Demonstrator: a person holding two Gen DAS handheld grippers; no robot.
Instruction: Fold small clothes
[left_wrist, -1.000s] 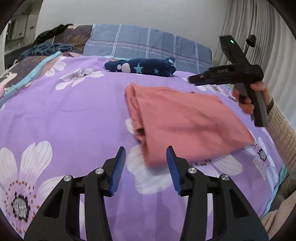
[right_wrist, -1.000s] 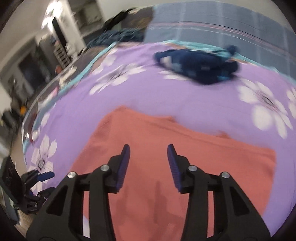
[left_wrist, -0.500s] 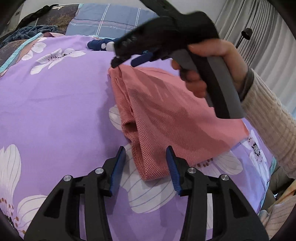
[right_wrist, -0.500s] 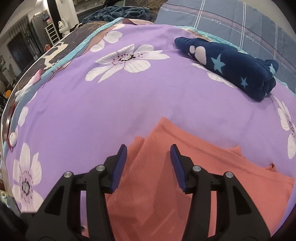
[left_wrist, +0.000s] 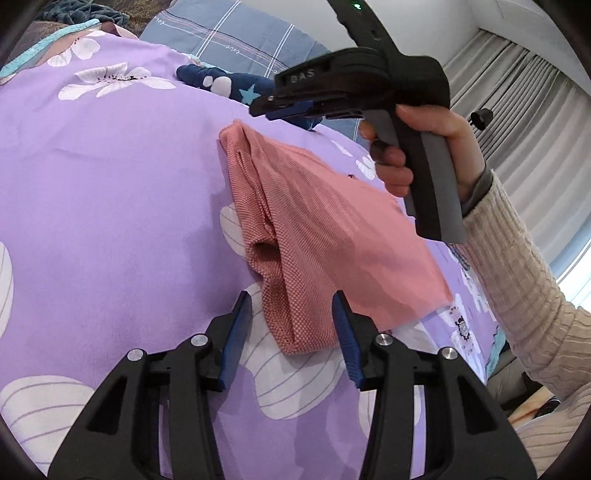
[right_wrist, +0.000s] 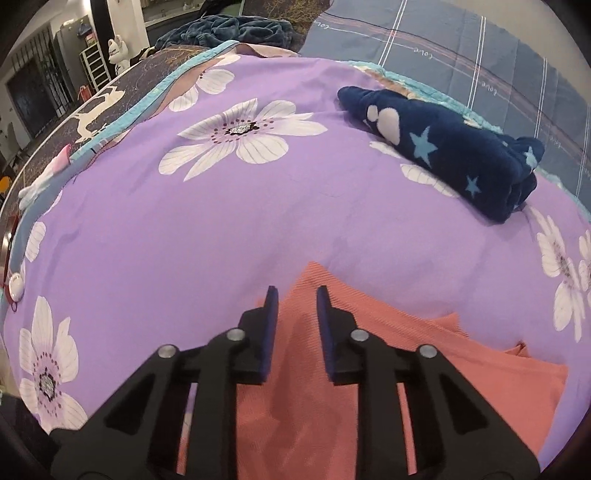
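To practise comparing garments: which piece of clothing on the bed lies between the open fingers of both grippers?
The salmon-pink garment; the navy star-patterned garment lies apart, farther up the bed near the pillow.

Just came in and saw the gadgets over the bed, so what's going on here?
A person is folding a salmon-pink garment on a purple floral bedspread with two handheld grippers. The left gripper, open, straddles the near corner. The right gripper, open, hovers over the far corner. Neither grips cloth yet. A folded navy star-print piece lies beyond.

Garment (left_wrist: 314, 229): salmon-pink, fine-ribbed. Bedspread (right_wrist: 221, 229): purple, white flowers. Bundle (right_wrist: 443, 155): navy, pale-blue stars. Pillow (right_wrist: 480, 48): blue-grey plaid.
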